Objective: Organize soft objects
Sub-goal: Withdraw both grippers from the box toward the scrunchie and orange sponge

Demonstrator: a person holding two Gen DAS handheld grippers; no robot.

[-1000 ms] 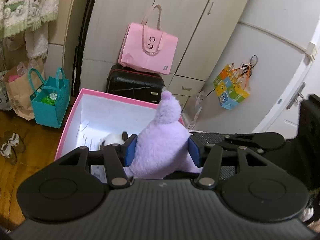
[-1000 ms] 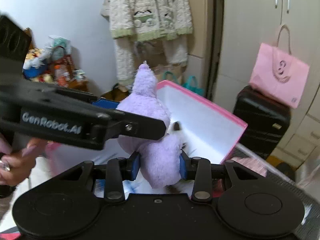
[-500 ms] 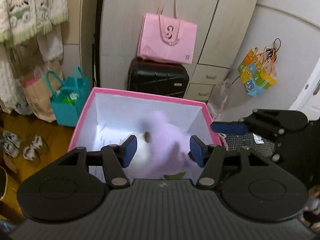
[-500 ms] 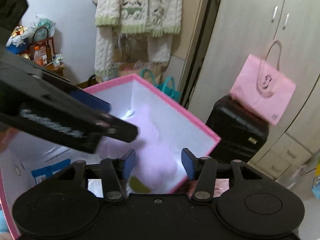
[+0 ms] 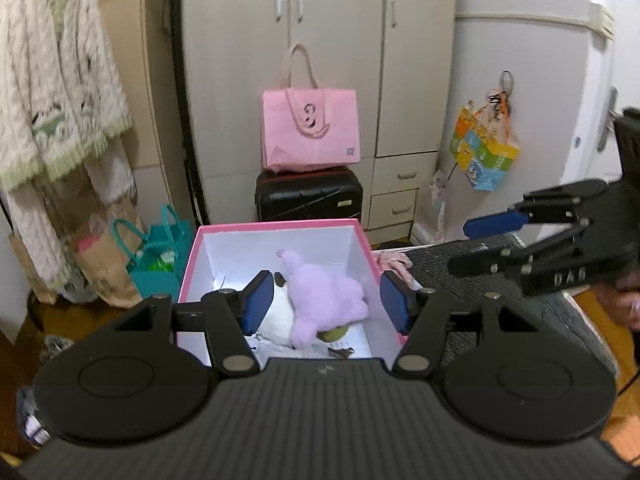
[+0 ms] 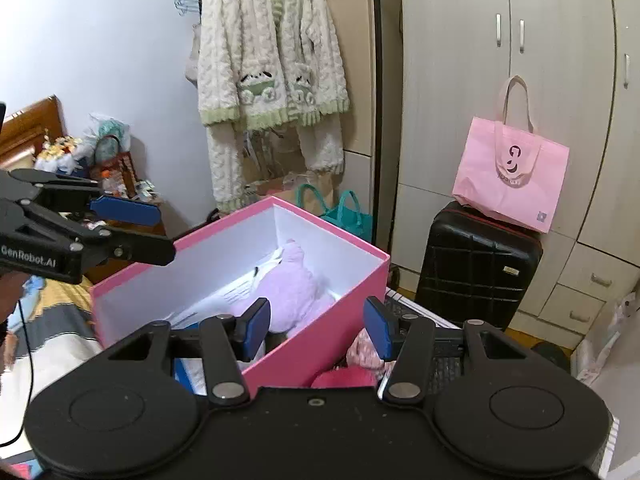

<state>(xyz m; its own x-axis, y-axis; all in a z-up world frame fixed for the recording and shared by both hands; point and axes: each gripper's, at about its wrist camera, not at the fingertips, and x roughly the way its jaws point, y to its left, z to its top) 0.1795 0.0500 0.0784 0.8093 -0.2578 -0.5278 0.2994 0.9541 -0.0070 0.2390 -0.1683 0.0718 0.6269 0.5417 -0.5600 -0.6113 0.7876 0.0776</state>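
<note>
A purple plush toy (image 5: pixel 324 296) lies on its side inside the pink box (image 5: pixel 280 225), partly on top of a white plush (image 5: pixel 276 316). A small green thing (image 5: pixel 334 334) shows under it. My left gripper (image 5: pixel 326 300) hovers above the box's near edge, open, its blue pads clear of the toy. My right gripper (image 6: pixel 316 326) is open too, back over the box's near right corner, with nothing between its pads. From this side the purple plush toy (image 6: pixel 292 288) shows inside the pink box (image 6: pixel 360 280). Each gripper shows in the other's view: right gripper (image 5: pixel 492 240), left gripper (image 6: pixel 136 228).
A black suitcase (image 5: pixel 308 196) with a pink tote (image 5: pixel 310 132) on it stands behind the box, before the wardrobe. A teal bag (image 5: pixel 160 256) and a hanging knit cardigan (image 6: pixel 272 68) are on the left. Pink soft items (image 6: pixel 360 360) lie by the box on a dark mesh surface (image 5: pixel 460 256).
Both grippers held the purple plush over the box, then opened. The plush dropped into the box, and both grippers drew back and up, apart from each other.
</note>
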